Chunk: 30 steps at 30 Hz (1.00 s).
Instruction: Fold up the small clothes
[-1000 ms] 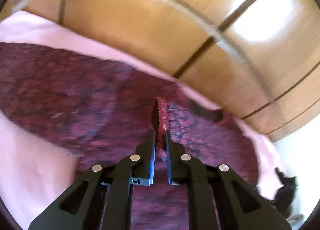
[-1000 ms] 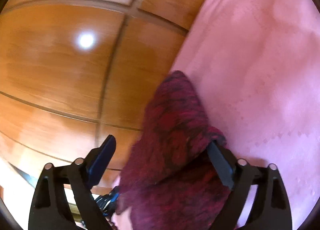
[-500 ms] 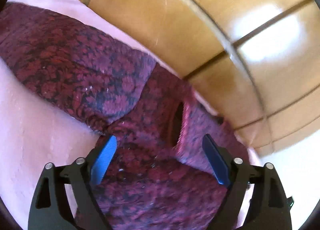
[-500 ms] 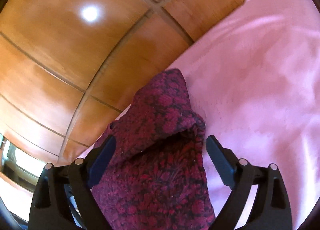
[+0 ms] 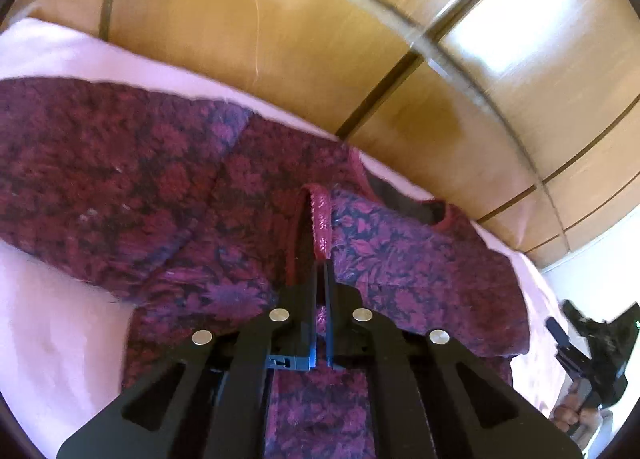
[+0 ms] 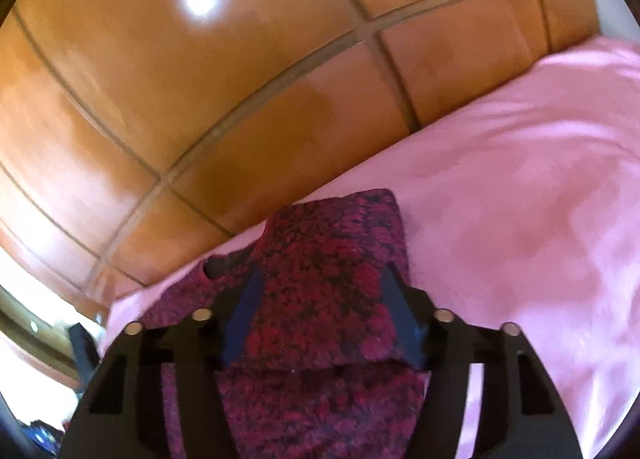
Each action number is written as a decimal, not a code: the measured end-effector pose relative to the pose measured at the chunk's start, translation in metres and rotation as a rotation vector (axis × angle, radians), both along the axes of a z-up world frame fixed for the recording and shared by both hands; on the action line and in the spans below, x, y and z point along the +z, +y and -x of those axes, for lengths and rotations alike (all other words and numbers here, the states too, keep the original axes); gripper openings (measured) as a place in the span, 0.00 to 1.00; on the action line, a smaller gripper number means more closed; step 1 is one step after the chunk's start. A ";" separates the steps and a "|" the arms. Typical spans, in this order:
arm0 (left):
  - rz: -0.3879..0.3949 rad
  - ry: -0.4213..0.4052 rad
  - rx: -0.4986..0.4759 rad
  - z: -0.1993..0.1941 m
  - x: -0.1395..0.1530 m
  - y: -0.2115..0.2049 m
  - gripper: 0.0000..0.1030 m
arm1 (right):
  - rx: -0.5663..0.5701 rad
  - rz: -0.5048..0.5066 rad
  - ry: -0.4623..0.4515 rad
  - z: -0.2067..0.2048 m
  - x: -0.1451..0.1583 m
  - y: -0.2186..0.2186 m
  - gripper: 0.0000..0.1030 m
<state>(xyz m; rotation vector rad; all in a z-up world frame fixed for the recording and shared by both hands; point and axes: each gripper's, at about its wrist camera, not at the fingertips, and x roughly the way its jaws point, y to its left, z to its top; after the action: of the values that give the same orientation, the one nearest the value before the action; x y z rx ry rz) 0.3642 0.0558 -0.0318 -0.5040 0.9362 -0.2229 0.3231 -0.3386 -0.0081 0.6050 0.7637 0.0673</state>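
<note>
A dark red and purple knitted garment (image 5: 160, 187) lies spread on a pink bed sheet (image 5: 52, 319). My left gripper (image 5: 320, 271) is shut on the garment's red ribbed trim (image 5: 322, 219) at a slit near its middle. In the right wrist view a folded flap of the same garment (image 6: 340, 227) lies between the fingers of my right gripper (image 6: 322, 273). Its jaws are closing and stand on either side of the flap, with no clear pinch on it.
Glossy wooden panelled doors (image 5: 280, 39) rise just behind the bed, also seen as wooden doors (image 6: 200, 99) in the right wrist view. Bare pink sheet (image 6: 520, 199) stretches to the right of the flap. A black object (image 5: 588, 347) and part of a hand show at the lower right edge.
The left gripper opened wide over the garment, then shut again on the red trim. The right gripper rose and rolled, and its jaws have narrowed around the flap.
</note>
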 end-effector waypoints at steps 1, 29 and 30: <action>-0.010 -0.010 0.006 0.004 0.002 0.005 0.01 | 0.019 0.015 0.012 -0.005 -0.004 0.006 0.54; 0.079 0.014 0.547 0.085 -0.008 0.233 0.54 | 0.222 0.453 0.052 0.058 -0.066 0.157 0.78; 0.109 0.028 0.583 0.086 -0.012 0.246 0.54 | 0.224 0.480 0.050 0.061 -0.070 0.162 0.78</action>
<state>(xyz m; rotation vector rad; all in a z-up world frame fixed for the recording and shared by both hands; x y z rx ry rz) 0.2786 0.3023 -0.0441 -0.8584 0.7706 0.2631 0.2617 -0.1762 -0.0782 0.0644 0.8580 0.0719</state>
